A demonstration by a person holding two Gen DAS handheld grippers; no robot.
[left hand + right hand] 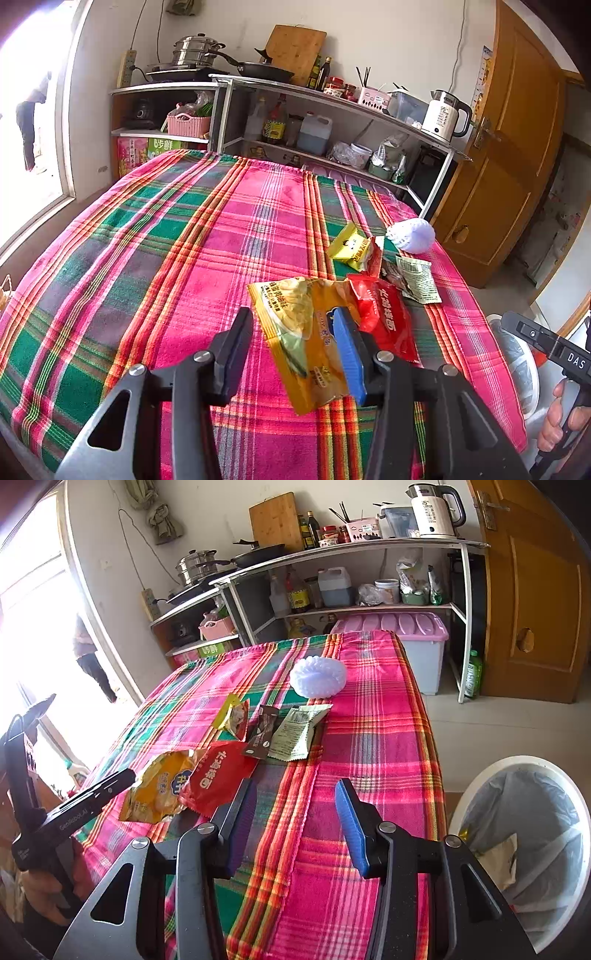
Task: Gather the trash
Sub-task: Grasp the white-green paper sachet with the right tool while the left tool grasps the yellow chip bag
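Note:
Several wrappers lie on the plaid cloth: an orange-yellow snack bag [306, 339] [162, 786], a red packet [384, 317] [218, 775], a yellow packet [349, 247] [232, 716], a brown sachet [262, 734] and a pale green packet [419, 278] [299, 731]. My left gripper [295, 350] is open, its jaws astride the orange-yellow bag. My right gripper [295, 823] is open and empty over the cloth near the table's right edge. A white bin [524, 834] with a grey liner stands to the right below the table and holds some trash.
A white foam ball [412, 234] [319, 677] sits beyond the wrappers. Kitchen shelves [347, 550] with pots, bottles and a kettle stand behind the table. A pink-lidded storage box [406, 627] and a wooden door [535, 590] are at the right.

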